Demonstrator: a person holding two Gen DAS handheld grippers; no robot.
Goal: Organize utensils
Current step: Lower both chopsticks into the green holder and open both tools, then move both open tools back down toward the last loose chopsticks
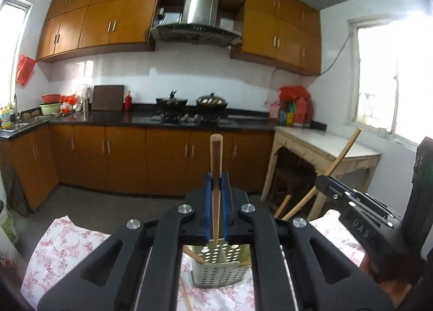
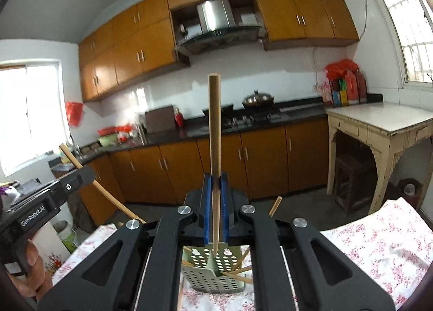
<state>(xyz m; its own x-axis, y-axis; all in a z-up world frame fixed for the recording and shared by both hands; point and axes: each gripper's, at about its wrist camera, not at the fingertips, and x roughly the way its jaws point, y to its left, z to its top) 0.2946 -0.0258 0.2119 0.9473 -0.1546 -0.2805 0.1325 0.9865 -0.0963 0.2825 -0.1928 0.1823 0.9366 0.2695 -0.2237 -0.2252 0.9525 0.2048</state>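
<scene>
Each claw — left [image 1: 216,183], right [image 2: 216,183] — grips chopstick above holder [image 1: 220,270].

Two tapered wooden chopsticks [image 1: 216,175] [image 2: 214,148] stand upright above a perforated pale-green holder [image 1: 220,267], which apparently holds several more.

The tablecloth [image 1: 62,246] is white with a small pink-red floral print. On it, the perforated utensil holder [image 1: 220,270] is pale grey-green, dotted with round holes. The 2 gripped chopsticks [image 1: 215,175] [image 2: 214,148] are light tan wood. Each gripper [image 1: 216,183] [image 2: 215,183] is matte black with blue finger pads [image 1: 207,197] and silver bolts. Behind, the cabinets [image 1: 108,18] are orange-brown, the countertop [image 1: 130,117] glossy black, the wall tiles [image 1: 189,72] white, and the side table [image 2: 379,127] cream.
</scene>
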